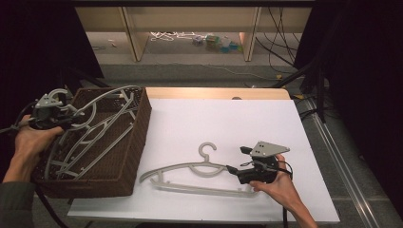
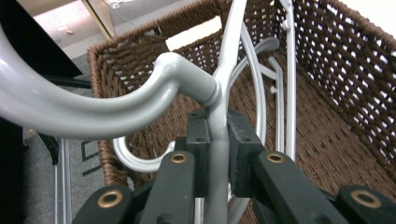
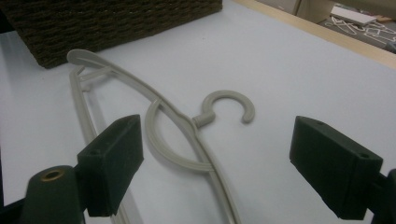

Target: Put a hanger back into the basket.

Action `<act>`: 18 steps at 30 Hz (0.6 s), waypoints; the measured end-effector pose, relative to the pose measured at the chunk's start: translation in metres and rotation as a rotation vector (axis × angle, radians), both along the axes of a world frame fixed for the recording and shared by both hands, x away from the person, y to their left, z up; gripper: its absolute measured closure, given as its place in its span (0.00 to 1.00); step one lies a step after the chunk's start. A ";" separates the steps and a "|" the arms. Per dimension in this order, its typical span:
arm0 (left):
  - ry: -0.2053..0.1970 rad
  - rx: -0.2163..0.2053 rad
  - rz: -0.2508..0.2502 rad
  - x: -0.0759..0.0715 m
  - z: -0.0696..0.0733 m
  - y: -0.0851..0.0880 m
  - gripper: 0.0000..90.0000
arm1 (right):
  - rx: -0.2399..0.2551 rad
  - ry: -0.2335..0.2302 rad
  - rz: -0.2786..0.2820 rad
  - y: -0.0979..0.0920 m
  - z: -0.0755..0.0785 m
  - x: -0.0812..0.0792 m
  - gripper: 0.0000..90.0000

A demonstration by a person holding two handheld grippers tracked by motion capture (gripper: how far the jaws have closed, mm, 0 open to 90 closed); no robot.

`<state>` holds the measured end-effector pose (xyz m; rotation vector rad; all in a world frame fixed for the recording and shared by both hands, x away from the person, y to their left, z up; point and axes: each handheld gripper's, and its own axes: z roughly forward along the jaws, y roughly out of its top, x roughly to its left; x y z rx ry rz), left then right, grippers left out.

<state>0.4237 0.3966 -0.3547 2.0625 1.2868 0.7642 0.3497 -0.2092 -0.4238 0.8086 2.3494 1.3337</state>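
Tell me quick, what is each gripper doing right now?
Left gripper: closed on a grey hanger over the basket.
Right gripper: open, holding nothing, by the hanger on the table.

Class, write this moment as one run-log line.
left gripper: shut on hanger over basket | right gripper: open by table hanger

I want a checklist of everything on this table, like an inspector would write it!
Surface: white table top, wooden far edge.
Job's things: grey plastic hanger flat on the table; brown woven basket with grey hangers; one basket hanger is clamped.
Clutter: nothing seen.
Grippers: left gripper shut on the basket hanger, at its neck; right gripper open over the flat hanger.
Cables: black cables on the floor beyond.
Surroundings: wooden shelf legs, small colourful items on the floor.
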 end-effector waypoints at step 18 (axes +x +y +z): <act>0.092 0.028 -0.010 0.010 -0.036 -0.016 0.90 | -0.001 0.007 0.003 0.000 -0.001 0.001 0.21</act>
